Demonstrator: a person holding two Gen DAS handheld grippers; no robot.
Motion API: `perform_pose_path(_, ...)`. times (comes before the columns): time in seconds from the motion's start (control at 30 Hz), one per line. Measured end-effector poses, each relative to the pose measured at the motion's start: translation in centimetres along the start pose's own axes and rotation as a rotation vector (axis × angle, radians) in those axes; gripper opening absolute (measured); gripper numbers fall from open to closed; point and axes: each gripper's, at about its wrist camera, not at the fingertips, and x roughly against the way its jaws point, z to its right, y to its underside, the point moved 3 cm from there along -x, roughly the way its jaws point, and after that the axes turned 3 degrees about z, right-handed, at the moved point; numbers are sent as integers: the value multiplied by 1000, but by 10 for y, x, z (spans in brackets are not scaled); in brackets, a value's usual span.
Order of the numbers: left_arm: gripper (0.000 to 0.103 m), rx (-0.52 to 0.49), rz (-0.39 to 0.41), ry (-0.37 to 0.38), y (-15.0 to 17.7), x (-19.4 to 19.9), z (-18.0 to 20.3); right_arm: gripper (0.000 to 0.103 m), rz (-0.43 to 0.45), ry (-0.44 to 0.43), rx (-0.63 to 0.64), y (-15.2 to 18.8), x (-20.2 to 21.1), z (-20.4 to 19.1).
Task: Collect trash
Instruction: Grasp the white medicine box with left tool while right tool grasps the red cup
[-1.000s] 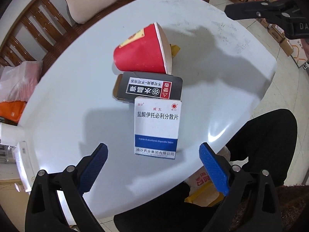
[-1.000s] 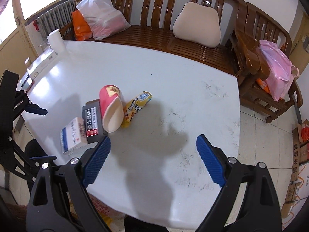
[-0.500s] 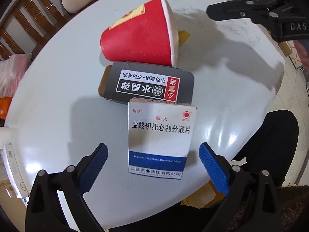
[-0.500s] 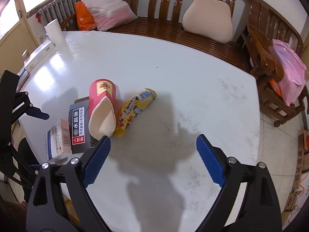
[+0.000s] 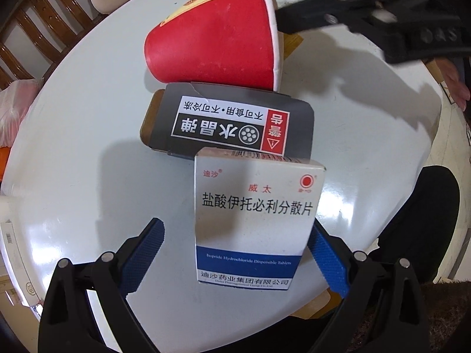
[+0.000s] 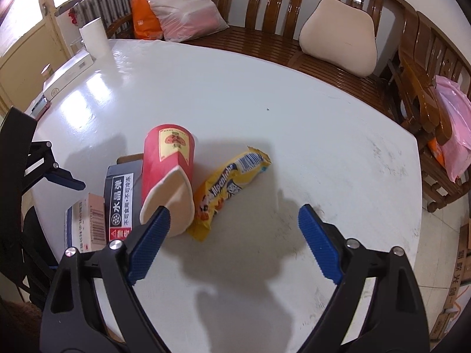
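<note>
On the white table (image 5: 73, 153) lie a white and blue medicine box (image 5: 253, 220), a dark grey box (image 5: 226, 126), a red paper cup (image 5: 215, 38) on its side and a yellow snack wrapper (image 6: 229, 188). My left gripper (image 5: 235, 253) is open, its blue pads either side of the medicine box's near end. My right gripper (image 6: 232, 241) is open and empty, just above the table before the cup (image 6: 167, 176) and the wrapper. The boxes also show in the right wrist view: the medicine box (image 6: 85, 223) and the grey box (image 6: 120, 200).
A wooden bench (image 6: 265, 38) with a beige cushion (image 6: 338, 35) and plastic bags (image 6: 182, 8) runs behind the table. A paper roll (image 6: 94, 38) and a flat white box (image 6: 67, 73) sit at the far left table edge. A chair with a pink bag (image 6: 450, 117) stands at the right.
Both grippers have moved closer to the pile. The left gripper's pads now flank the medicine box. The right gripper has dropped toward the cup and wrapper.
</note>
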Motion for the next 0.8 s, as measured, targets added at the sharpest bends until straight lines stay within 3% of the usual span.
perform_pose_path(0.2, 93, 4, 2, 10, -5, -7, -6, 67, 26, -3, 52, -7, -5, -10)
perform_pose_path(0.3, 93, 9, 10, 10, -7, -13, -15, 49, 39, -9, 86, -8, -4, -17)
perform_pose_path(0.43, 92, 25, 14, 22, -12, -15, -19, 44, 31, -26, 98, -10, -11, -23)
perform_pose_path(0.47, 91, 32, 17, 28, -13, -16, -20, 36, 30, -27, 101, -11, -12, -24)
perform_pose_path(0.5, 89, 37, 19, 33, -13, -16, -22, 22, 32, -31, 104, -11, -13, -26)
perform_pose_path(0.57, 85, 42, 23, 45, -14, -15, -26, 9, 40, -43, 109, -11, -13, -28)
perform_pose_path(0.67, 77, 33, 34, 41, -15, -14, -27, 8, 52, -35, 123, -11, -10, -31)
perform_pose_path(0.73, 64, 31, 38, 49, -15, -12, -27, 7, 65, -26, 125, -11, -7, -33)
perform_pose_path(0.8, 60, 39, 40, 48, -17, -11, -27, 5, 74, -29, 121, -11, -4, -35)
